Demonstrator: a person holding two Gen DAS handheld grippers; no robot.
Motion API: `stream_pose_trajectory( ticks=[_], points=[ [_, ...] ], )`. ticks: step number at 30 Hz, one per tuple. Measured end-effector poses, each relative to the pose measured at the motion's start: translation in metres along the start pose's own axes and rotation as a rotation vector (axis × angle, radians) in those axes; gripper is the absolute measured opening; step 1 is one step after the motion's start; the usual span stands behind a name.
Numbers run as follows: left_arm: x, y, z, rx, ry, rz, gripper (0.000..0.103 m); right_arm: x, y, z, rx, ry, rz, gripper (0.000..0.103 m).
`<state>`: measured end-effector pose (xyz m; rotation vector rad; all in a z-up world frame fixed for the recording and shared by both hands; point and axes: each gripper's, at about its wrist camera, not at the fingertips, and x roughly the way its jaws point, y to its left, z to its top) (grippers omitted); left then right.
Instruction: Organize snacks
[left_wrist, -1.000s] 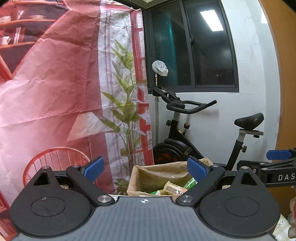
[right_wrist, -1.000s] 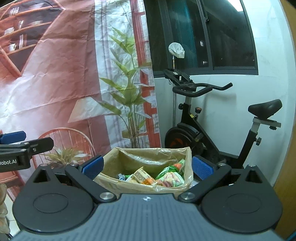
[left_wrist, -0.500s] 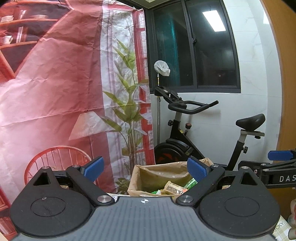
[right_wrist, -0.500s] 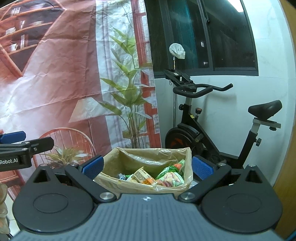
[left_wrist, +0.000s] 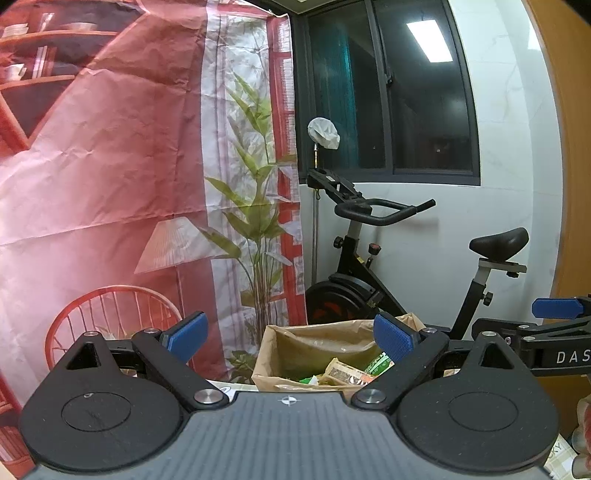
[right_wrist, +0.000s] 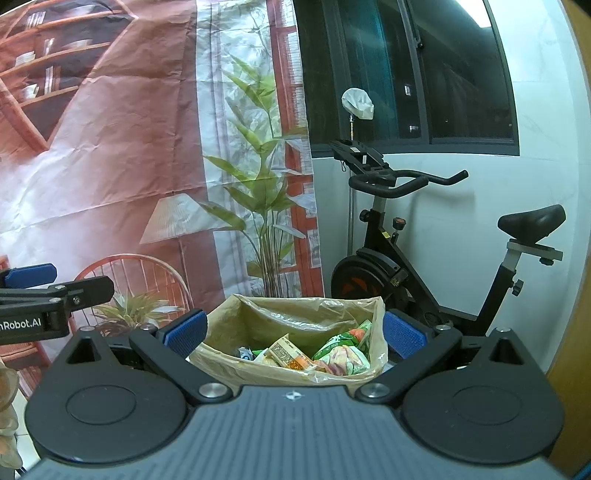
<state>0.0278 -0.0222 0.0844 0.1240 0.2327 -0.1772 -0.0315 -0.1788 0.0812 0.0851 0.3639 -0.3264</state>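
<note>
A bin lined with a tan plastic bag (right_wrist: 295, 314) stands ahead of both grippers and holds several snack packs, among them a green and white packet (right_wrist: 341, 350) and a tan and orange pack (right_wrist: 290, 356). It also shows in the left wrist view (left_wrist: 317, 343), right of centre. My left gripper (left_wrist: 288, 336) is open and empty, raised in front of the bin. My right gripper (right_wrist: 293, 332) is open and empty, with the bin framed between its blue pads. Each gripper shows at the edge of the other's view.
A black exercise bike (right_wrist: 424, 236) stands behind the bin against the white wall. A printed red backdrop (left_wrist: 110, 166) hangs at the left. A wooden panel (left_wrist: 569, 147) runs along the right edge. A snack box corner (left_wrist: 561, 454) lies at the lower right.
The left wrist view has shifted slightly, so the scene sits a little further right. The right gripper has barely moved. Both grippers stay open and empty.
</note>
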Motion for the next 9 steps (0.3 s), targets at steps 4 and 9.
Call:
stream_pose_trajectory(
  ticks=[4, 9],
  points=[
    [0.0006, 0.0015, 0.0002, -0.003, 0.0, -0.002, 0.097, -0.0001, 0.0001, -0.0002, 0.0, 0.0, 0.0, 0.103],
    [0.0016, 0.0017, 0.0001, -0.01, 0.008, -0.005, 0.097, -0.0001, 0.0003, -0.0002, -0.003, -0.002, 0.003, 0.103]
  ],
)
